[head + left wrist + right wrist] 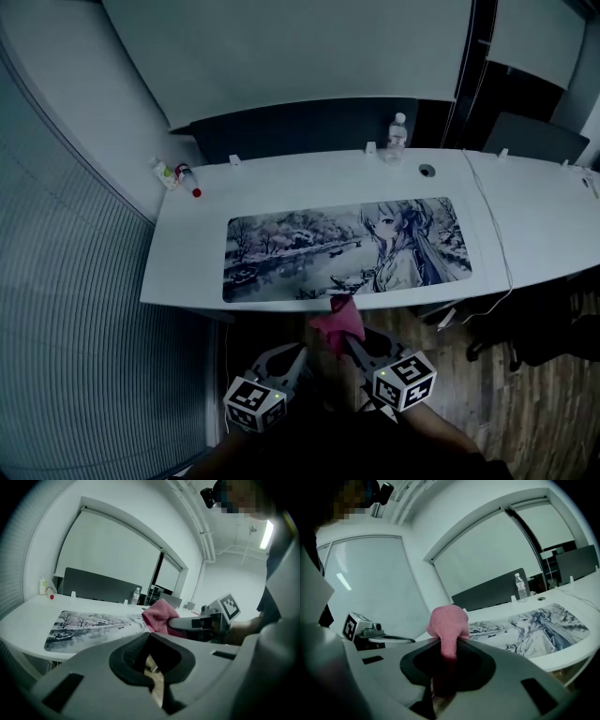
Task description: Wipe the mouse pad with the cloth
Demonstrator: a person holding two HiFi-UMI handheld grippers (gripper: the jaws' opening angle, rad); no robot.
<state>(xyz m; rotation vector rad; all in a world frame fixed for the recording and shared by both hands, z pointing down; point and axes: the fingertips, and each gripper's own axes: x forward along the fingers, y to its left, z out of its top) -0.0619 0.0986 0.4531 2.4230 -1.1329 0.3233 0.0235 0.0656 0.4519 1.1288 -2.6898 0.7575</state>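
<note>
A long mouse pad (347, 248) printed with an anime figure and a winter landscape lies flat on the white desk (187, 253). My right gripper (354, 343) is shut on a pink cloth (337, 322), which it holds just in front of the desk's near edge, below the pad's middle. In the right gripper view the cloth (447, 625) bulges up out of the right gripper (449, 660), with the mouse pad (534, 630) beyond it. My left gripper (298, 356) hangs beside the right one, shut with nothing in it. The left gripper view has the left gripper (150, 660), the cloth (159, 616) and the mouse pad (89, 623).
A water bottle (397, 137) stands at the desk's back edge by a dark partition (300, 127). Small bottles (173, 175) lie at the back left corner. A white cable (497, 234) runs down the desk's right side. A dark chair (539, 323) stands on the wooden floor to the right.
</note>
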